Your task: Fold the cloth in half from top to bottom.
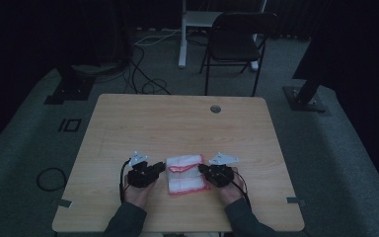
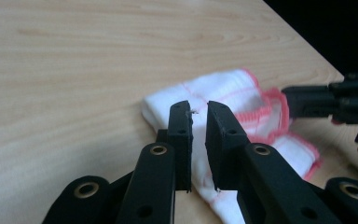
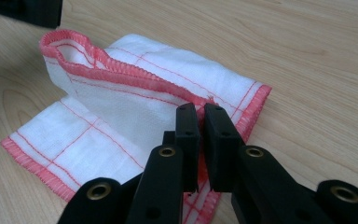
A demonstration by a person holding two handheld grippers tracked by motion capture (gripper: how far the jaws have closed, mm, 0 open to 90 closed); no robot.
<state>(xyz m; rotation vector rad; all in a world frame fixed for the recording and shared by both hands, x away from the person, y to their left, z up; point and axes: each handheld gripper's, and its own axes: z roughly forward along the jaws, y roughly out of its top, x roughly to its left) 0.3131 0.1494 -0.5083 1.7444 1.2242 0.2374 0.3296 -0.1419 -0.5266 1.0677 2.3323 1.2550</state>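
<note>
Folded white cloth with red hem lying on wooden table near its front edge, between 2 grippers. Left gripper at cloth's left edge, jaws narrowly parted, nothing pinched. Right gripper nearly closed, clamping raised red hem at cloth's right side.
</note>
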